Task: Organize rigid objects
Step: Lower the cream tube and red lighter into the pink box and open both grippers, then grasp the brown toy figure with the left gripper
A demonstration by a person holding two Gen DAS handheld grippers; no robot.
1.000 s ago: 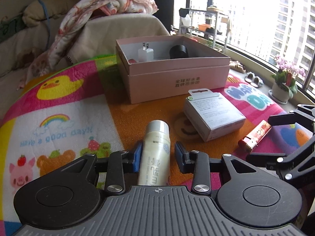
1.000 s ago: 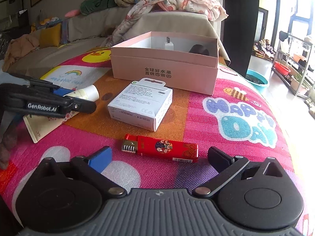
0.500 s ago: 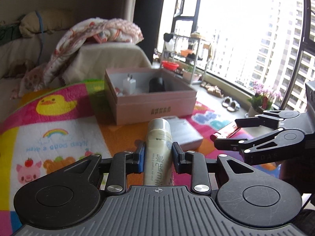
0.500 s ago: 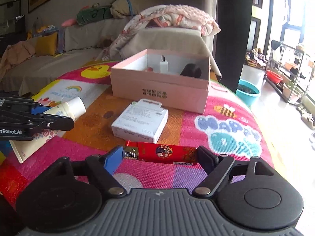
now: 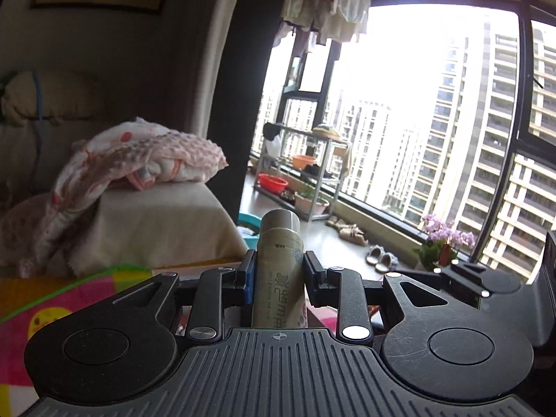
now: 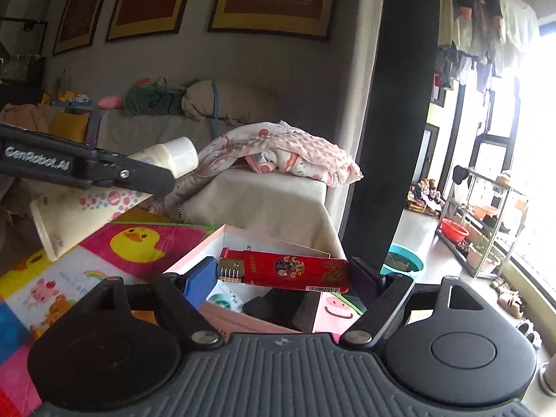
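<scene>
My left gripper [image 5: 278, 271] is shut on a cream tube [image 5: 278, 271] with a grey cap, held up in the air; the tube also shows at the left of the right wrist view [image 6: 104, 201]. My right gripper [image 6: 281, 274] is shut on a red lighter [image 6: 285, 271], held crosswise between the fingers above the open pink box [image 6: 205, 253]. A white item and a dark item lie inside the box. The right gripper shows at the right of the left wrist view [image 5: 465, 278].
The colourful cartoon mat [image 6: 69, 278] covers the table. A cloth-covered sofa arm with a pink blanket [image 6: 285, 160] stands behind. A rack with basins [image 5: 305, 180] and a window with flowers [image 5: 448, 239] are to the right.
Both grippers have risen off the mat. The left lifted the cream tube high. The right closed on the red lighter and carried it over the pink box.
</scene>
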